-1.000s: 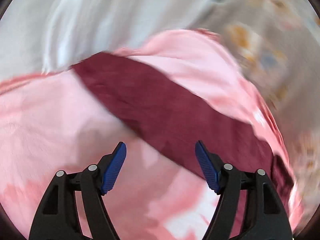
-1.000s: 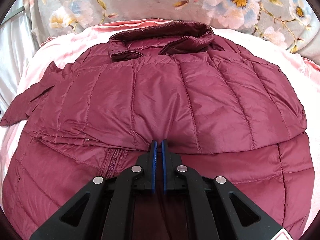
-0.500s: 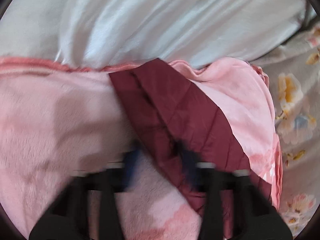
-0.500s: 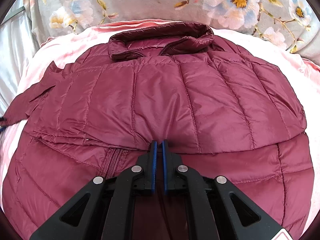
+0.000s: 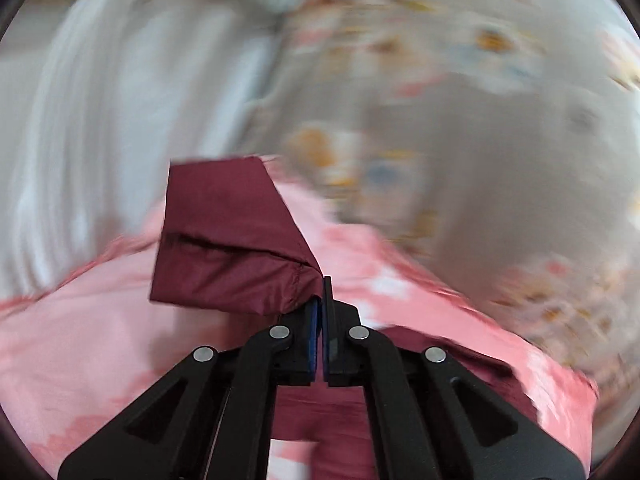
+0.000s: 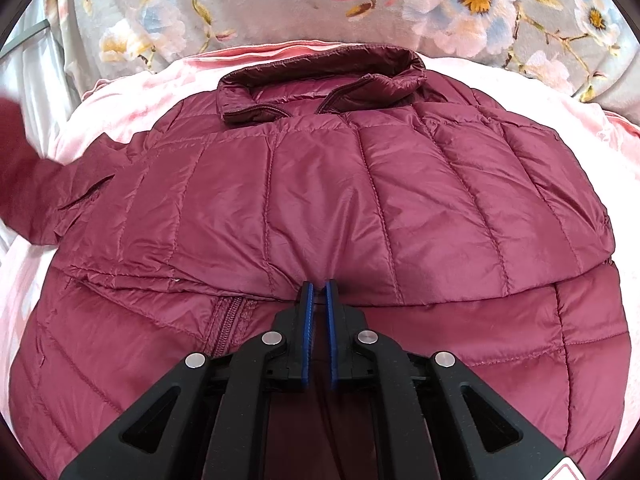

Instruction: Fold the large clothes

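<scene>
No containers in either view. Largest thing I see is the one pink fleece blanket [image 6: 132,92] under everything. Beyond my fingers sits one grey floral-print cover [image 6: 280,4], and off to the left one white pleated sheet [image 5: 100,100]. On the blanket lies one maroon quilted puffer jacket [image 6: 340,200], spread directly ahead of my right fingers with the collar at the far end and a folded edge running across just in front of the fingertips.

My right gripper [image 6: 318,286] is nearly closed, only a narrow slit between the blue pads, with a fold of jacket fabric in that slit. My left gripper [image 5: 322,280] is pinched closed on the maroon sleeve cuff [image 5: 224,240], which sticks up and left from the fingertips, lifted off the blanket.

The right view alone shows the whole jacket body, collar and zipper. The left view alone shows the cuff close up, though its background is blurred. That sleeve shows only as a blur at the far left edge of the right view.
</scene>
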Available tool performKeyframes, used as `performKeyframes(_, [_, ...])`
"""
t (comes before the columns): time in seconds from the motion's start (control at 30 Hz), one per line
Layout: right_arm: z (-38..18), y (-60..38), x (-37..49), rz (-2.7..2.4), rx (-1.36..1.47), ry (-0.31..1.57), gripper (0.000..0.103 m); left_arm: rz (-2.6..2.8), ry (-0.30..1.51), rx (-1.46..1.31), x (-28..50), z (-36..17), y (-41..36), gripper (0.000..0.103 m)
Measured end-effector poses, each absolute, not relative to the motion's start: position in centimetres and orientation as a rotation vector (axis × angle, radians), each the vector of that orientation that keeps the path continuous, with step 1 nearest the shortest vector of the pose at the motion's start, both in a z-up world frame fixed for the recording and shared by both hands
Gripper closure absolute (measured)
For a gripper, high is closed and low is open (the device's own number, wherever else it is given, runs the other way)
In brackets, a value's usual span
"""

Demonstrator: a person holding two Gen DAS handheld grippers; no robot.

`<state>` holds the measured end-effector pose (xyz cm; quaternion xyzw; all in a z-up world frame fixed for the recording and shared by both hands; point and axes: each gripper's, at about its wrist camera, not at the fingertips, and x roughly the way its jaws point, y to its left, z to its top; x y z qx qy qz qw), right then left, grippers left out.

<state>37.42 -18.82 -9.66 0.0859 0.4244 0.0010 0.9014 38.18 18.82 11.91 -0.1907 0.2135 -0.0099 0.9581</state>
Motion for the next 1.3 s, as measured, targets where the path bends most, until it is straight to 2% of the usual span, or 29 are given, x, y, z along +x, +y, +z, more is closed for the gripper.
performKeyframes(0.13, [-9.6, -19.1, 37.3, 0.017, 0.206, 0.87, 0.092, -0.196, 0.419, -0.309, 37.3, 14.5, 9.8, 0.103])
performKeyframes(0.2, [-9.3, -19.3, 37.1, 0.023, 0.22, 0.855, 0.082, -0.264, 0.429, -0.276, 36.7, 14.7, 5.5, 0.103])
performKeyframes(0.27, [-8.8, -19.6, 36.6, 0.023, 0.238, 0.823, 0.06, -0.327, 0.457, -0.24, 36.5, 13.9, 0.8, 0.103])
performKeyframes(0.33, [-8.1, -20.0, 35.8, 0.011, 0.252, 0.785, 0.054, -0.372, 0.503, -0.204, 36.9, 12.2, -3.3, 0.103])
performKeyframes(0.47, [-7.1, -21.4, 33.9, 0.015, 0.301, 0.751, 0.053, -0.417, 0.595, -0.165, 37.5, 7.7, -8.8, 0.1])
performKeyframes(0.5, [-6.8, -21.9, 33.3, 0.022, 0.316, 0.745, 0.053, -0.429, 0.619, -0.163, 37.7, 6.3, -9.9, 0.094])
performKeyframes(0.57, [-6.4, -22.9, 32.2, 0.025, 0.333, 0.741, 0.051, -0.451, 0.641, -0.174, 37.5, 4.5, -10.6, 0.075])
performKeyframes(0.6, [-6.4, -23.2, 31.8, 0.025, 0.337, 0.738, 0.051, -0.458, 0.65, -0.188, 37.6, 3.7, -10.8, 0.059])
performKeyframes(0.63, [-6.3, -23.7, 31.3, 0.026, 0.347, 0.739, 0.05, -0.464, 0.651, -0.2, 37.4, 3.4, -10.8, 0.05])
performKeyframes(0.73, [-6.4, -24.9, 30.4, 0.038, 0.38, 0.75, 0.049, -0.491, 0.67, -0.259, 36.9, 2.8, -9.2, 0.039])
performKeyframes(0.9, [-6.1, -25.4, 30.1, 0.055, 0.395, 0.755, 0.049, -0.394, 0.693, -0.34, 36.5, 1.7, -1.8, 0.039])
performKeyframes(1.1, [-6.4, -26.5, 32.6, 0.055, 0.468, 0.776, 0.049, -0.211, 0.813, -0.595, 38.5, -3.3, 9.8, 0.039])
performKeyframes(1.3, [-7.3, -29.2, 33.1, -0.135, 0.527, 0.764, 0.049, -0.199, 0.864, -0.725, 39.5, -6.3, 13.2, 0.04])
